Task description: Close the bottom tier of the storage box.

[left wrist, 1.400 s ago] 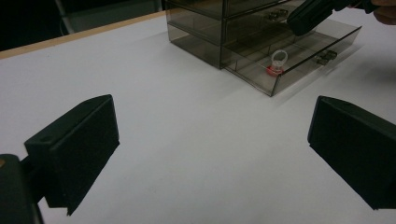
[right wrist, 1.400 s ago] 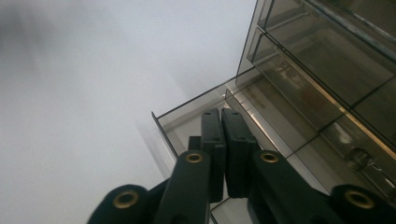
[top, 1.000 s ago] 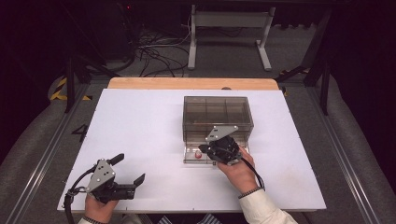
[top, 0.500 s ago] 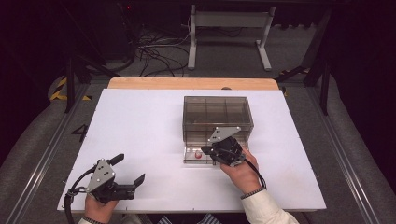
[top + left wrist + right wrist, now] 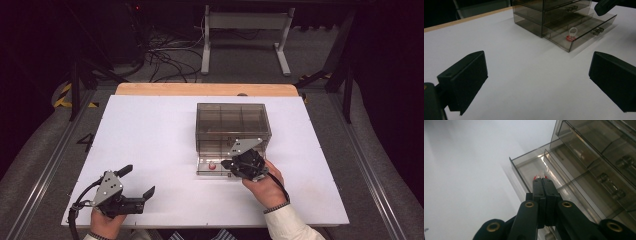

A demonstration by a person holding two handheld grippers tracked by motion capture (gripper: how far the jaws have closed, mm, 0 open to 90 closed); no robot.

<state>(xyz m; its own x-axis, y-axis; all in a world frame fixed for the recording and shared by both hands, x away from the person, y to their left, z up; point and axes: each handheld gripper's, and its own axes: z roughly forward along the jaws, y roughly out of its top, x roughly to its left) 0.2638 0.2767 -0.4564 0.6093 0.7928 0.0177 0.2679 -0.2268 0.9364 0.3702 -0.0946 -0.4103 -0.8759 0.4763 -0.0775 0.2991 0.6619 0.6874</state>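
The left claw (image 5: 136,181) rests at the near left corner of the white bench (image 5: 150,140), its jaws spread wide with nothing between them. It is well apart from the drawer unit, so the left hand plays no likely part in the coming move.

The right claw (image 5: 227,163) is the nearer one by far. Its jaws are pressed flat together and hold nothing; in the right gripper view their tips (image 5: 542,180) point straight at the ring, which shows as red and white flecks just past them. From the high view, the claw sits at the front edge of the open bottom drawer (image 5: 205,169), and the ring (image 5: 212,165) lies just to its left, inside the drawer near the front wall. Whether the tips touch the ring cannot be told.

The ring (image 5: 572,34) has a clear loop standing upright on a red base. It looks small and light, and likely to slide if nudged.

The drawer belongs to a smoked transparent drawer unit (image 5: 232,117) at mid-bench. Its long axis runs left to right along the unit's front. The upper drawers appear shut.

Judgement: to grasp the ring, the right claw would need to spread first.
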